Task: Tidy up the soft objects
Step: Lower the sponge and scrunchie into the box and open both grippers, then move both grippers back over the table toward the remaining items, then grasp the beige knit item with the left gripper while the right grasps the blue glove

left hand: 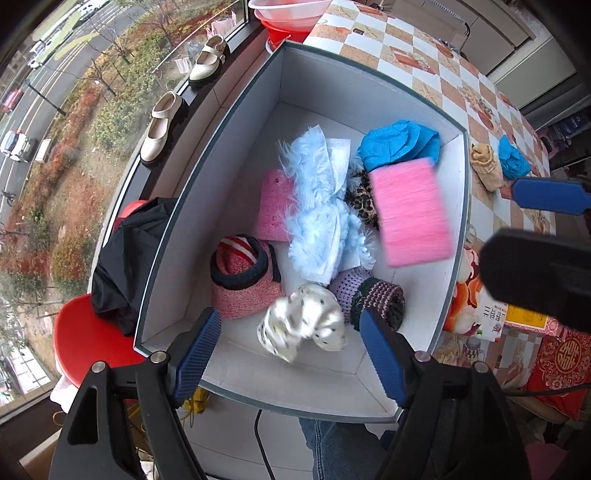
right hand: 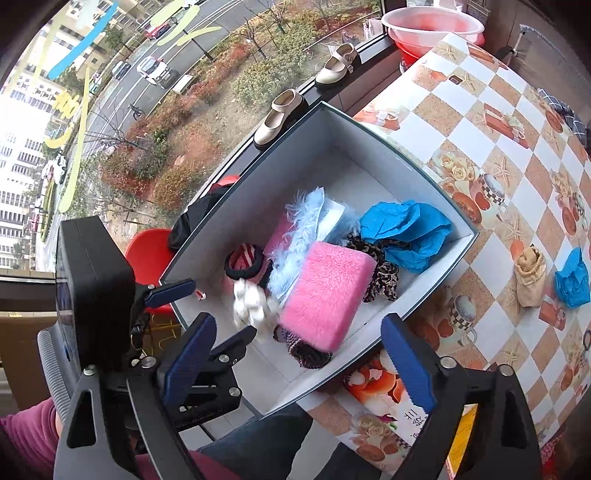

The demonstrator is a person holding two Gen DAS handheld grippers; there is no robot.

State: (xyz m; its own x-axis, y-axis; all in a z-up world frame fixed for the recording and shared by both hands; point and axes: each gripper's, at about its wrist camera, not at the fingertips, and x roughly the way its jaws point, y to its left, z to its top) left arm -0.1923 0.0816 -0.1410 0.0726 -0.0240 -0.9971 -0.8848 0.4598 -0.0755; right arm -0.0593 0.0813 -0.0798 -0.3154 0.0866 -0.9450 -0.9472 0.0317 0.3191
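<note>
A grey box (left hand: 221, 147) (right hand: 436, 184) holds several soft things: a pale blue fluffy piece (left hand: 321, 206), a blue cloth (left hand: 400, 142), a red knit band (left hand: 243, 277) and a leopard scrunchie (left hand: 364, 201). My left gripper (left hand: 290, 350) is open above the box's near end. A blurred white spotted cloth (left hand: 303, 325) lies loose below its spread jaws. My right gripper (right hand: 297, 341) is open too. Beneath it a blurred pink fuzzy sponge (right hand: 325, 291) (left hand: 412, 212) sits over the pile, untouched by the pads. On the table lie a tan cloth roll (right hand: 530, 277) and a second blue cloth (right hand: 572, 282).
The box stands at the edge of a table with a checked cover (right hand: 480, 122), beside a window sill with two cream shoes (left hand: 162, 125). A red chair (left hand: 85, 339) with a black garment is at the left. A flowered tissue pack (right hand: 376, 398) lies at the near edge; pink basins (right hand: 432, 29) stand far back.
</note>
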